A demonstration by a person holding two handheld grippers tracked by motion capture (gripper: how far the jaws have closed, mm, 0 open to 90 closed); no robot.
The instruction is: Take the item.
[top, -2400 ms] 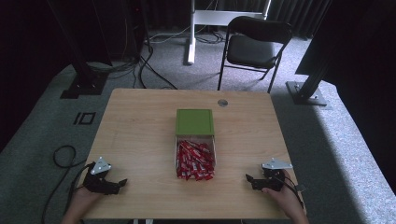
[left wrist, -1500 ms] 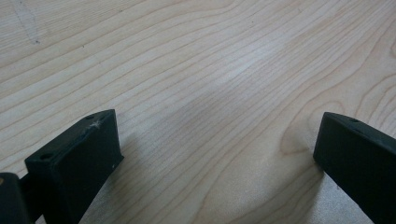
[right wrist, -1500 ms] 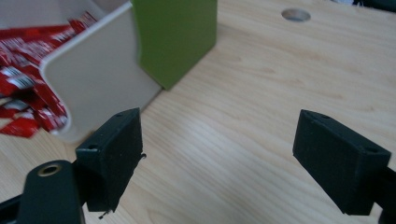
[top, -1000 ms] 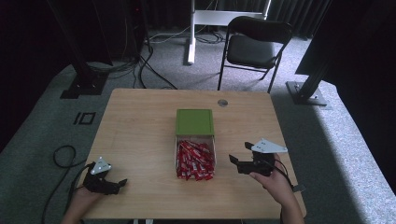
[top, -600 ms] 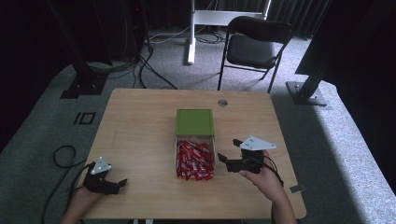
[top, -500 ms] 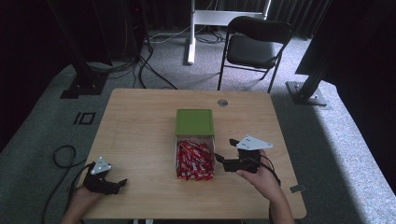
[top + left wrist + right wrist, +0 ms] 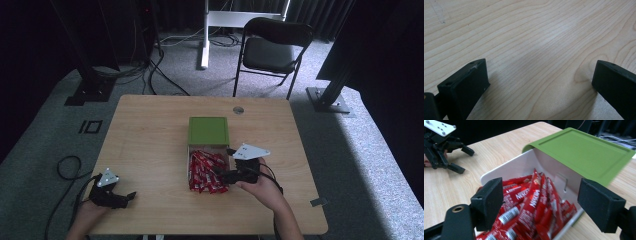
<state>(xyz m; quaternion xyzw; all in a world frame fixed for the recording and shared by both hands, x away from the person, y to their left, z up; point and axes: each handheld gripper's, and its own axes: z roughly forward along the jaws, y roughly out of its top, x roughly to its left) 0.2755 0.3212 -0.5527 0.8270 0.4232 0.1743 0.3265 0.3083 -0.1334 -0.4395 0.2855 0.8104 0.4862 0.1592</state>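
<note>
Wooden and pale, the desk (image 7: 150,130) carries a white box (image 7: 524,166) near its middle, heaped with red sachets (image 7: 205,172), and a green lid (image 7: 208,130) lies over the box's far end, toward the far edge of the desk. From the high view the right gripper (image 7: 226,176) sits at the right side of the sachet heap, held by the person's right hand (image 7: 262,186), though that view is too small to tell how its jaws stand. The right gripper view settles it: the two black jaws are spread wide with nothing between them, poised just above the sachets (image 7: 531,205), whose white lettering is readable there, and the lid (image 7: 584,150) is seen tilted up over the box's end wall. Near the front left corner of the desk, the left gripper (image 7: 131,195) rests in the left hand (image 7: 87,212), well apart from the box. Its own view shows only bare wood grain (image 7: 536,45) between two jaws spread far apart, gripping nothing. The right gripper view also catches that left gripper (image 7: 462,160) farther off on the desk.
</note>
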